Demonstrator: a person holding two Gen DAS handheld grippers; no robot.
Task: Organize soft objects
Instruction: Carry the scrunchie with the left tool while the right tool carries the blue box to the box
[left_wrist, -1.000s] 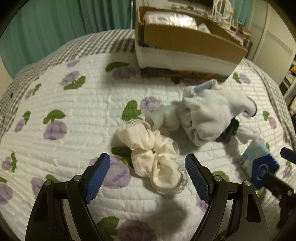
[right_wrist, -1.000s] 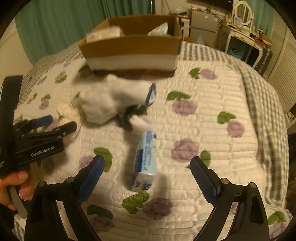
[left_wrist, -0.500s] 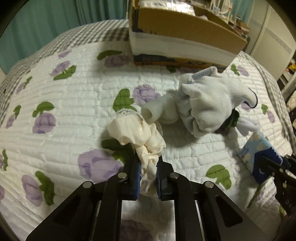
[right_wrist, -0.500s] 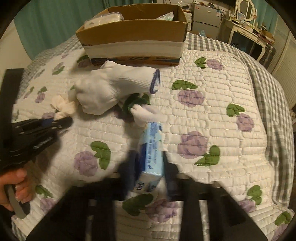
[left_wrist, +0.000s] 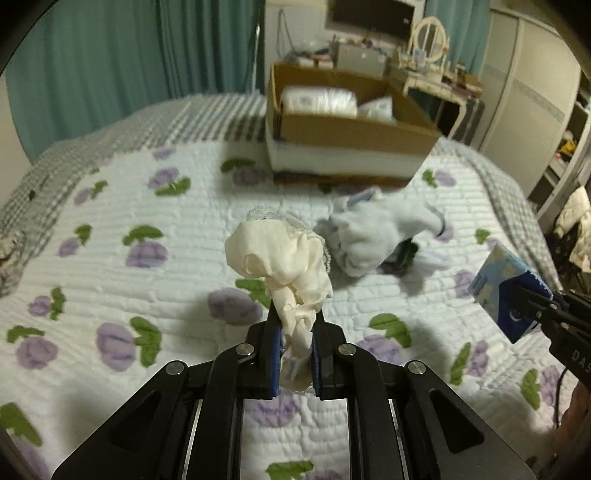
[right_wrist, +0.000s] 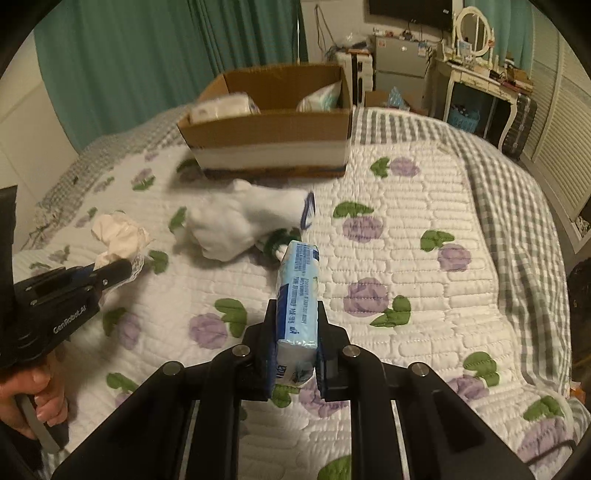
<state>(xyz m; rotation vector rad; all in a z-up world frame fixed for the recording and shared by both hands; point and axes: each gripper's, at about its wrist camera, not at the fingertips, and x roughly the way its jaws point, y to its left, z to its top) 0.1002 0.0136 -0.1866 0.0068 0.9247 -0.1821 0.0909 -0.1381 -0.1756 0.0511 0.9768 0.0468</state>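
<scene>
Your left wrist view shows the left gripper (left_wrist: 294, 349) clamped on the tail of the cream scrunchie (left_wrist: 280, 264), lifted clear of the quilt (left_wrist: 110, 258), its gathered folds bunched above the pads with a lace edge showing behind. That view catches your right gripper only at the right edge, with the blue tissue pack (left_wrist: 508, 291) in it. Your right wrist view gives the fuller picture there: the right gripper (right_wrist: 295, 345) is clenched on the tissue pack (right_wrist: 298, 295), which stands on end between the pads, printed side facing up. It also shows your hand (right_wrist: 33, 398) on the left gripper's handle, which the left view cannot. The white glove (right_wrist: 240, 225) lies crumpled on the quilt between both held things and the cardboard box (right_wrist: 269, 142), which already holds wrapped white packs.
</scene>
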